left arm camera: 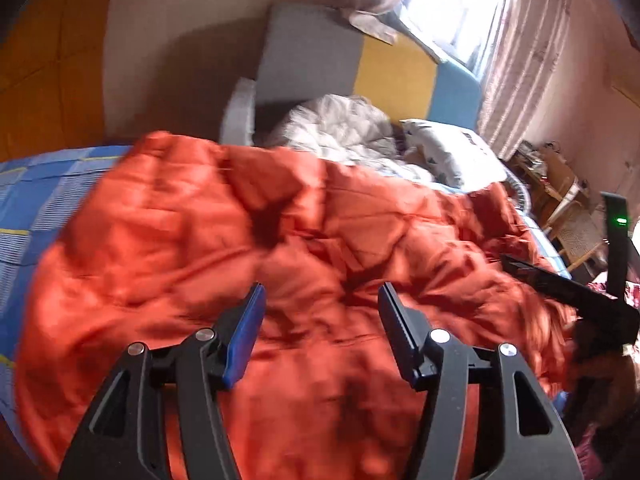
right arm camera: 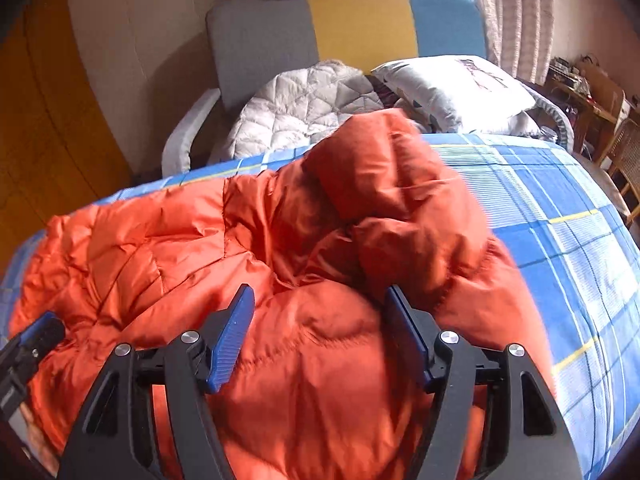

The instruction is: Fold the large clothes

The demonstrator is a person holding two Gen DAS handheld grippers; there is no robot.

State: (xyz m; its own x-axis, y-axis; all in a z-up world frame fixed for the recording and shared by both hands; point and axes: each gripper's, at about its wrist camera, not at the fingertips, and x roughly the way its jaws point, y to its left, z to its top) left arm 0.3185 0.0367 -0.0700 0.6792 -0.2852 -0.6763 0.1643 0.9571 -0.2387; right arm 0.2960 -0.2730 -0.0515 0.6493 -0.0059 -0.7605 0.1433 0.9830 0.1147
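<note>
A large orange puffer jacket (left arm camera: 224, 240) lies crumpled on a bed with a blue checked sheet (left arm camera: 36, 196). In the right wrist view the jacket (right arm camera: 192, 240) spreads to the left, with a bunched part raised at the centre. My left gripper (left arm camera: 322, 304) is open and empty just above the jacket. My right gripper (right arm camera: 320, 304) is open and empty above the jacket's near part. The right gripper also shows at the right edge of the left wrist view (left arm camera: 560, 288). The left gripper's tip shows at the left edge of the right wrist view (right arm camera: 36, 340).
A grey quilted blanket (right arm camera: 304, 104) and a white pillow (right arm camera: 452, 84) lie at the head of the bed. A grey, yellow and blue headboard (right arm camera: 360, 20) stands behind them. A wooden desk and chair (right arm camera: 600, 120) stand at the right. The sheet (right arm camera: 568, 240) is bare at right.
</note>
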